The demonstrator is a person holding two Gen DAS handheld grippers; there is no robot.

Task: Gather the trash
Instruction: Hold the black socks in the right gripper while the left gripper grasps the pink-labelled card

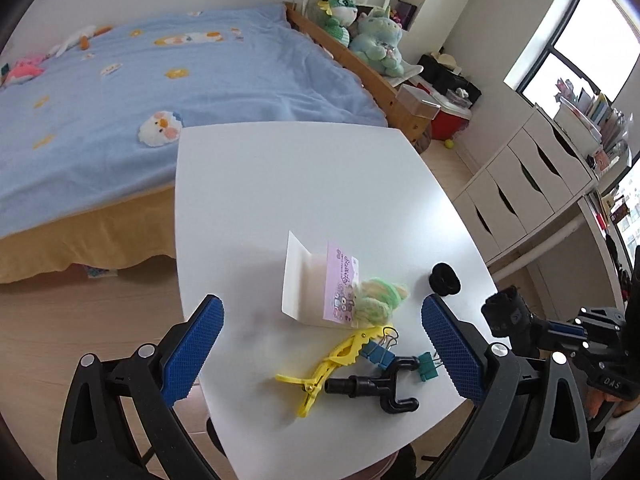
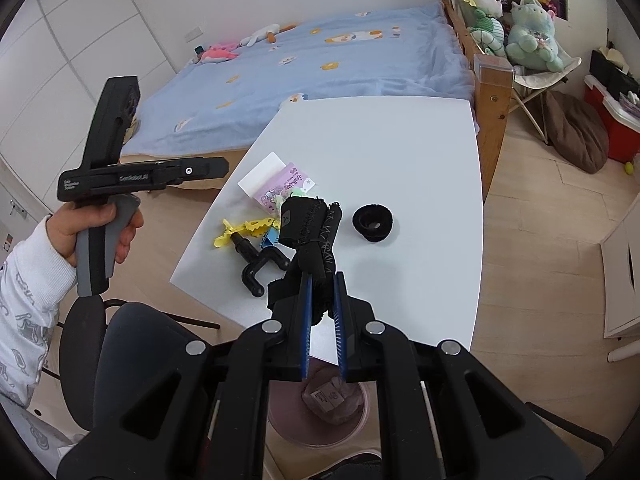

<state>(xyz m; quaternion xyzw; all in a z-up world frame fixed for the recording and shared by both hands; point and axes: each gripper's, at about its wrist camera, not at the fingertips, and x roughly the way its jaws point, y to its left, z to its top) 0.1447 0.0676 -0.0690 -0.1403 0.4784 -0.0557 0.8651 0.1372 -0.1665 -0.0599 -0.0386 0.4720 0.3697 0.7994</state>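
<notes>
Black strap (image 2: 310, 236), a crumpled strip of dark fabric with pale stitching, is clamped between the fingers (image 2: 306, 308) of the right gripper (image 2: 322, 312), which is raised above the near edge of the white counter (image 2: 420, 160); the strap stands up out of the grip and partly hides the things behind it. Directly below the gripper, on the floor, sits a pink bin (image 2: 318, 416) with crumpled wrapping inside. On the counter, just right of the strap, lies a round black fabric ring (image 2: 372, 222). To the left is a small cluster: a yellow plastic clip (image 1: 332, 364), a blue binder clip (image 1: 376, 354), a green binder clip (image 1: 428, 366) and a black forked plastic piece (image 1: 376, 390), lying close together, some touching. Just beyond them a pink printed card (image 1: 340, 292) rests on a folded white card (image 1: 304, 284), with a small green and yellow plush (image 1: 378, 294) on its near right corner. The left gripper (image 1: 322, 354) hovers over the near left part of the counter, its blue fingers (image 1: 192, 356) wide apart and holding nothing. Beyond the counter is a bed with a blue blanket (image 1: 160, 92)
</notes>
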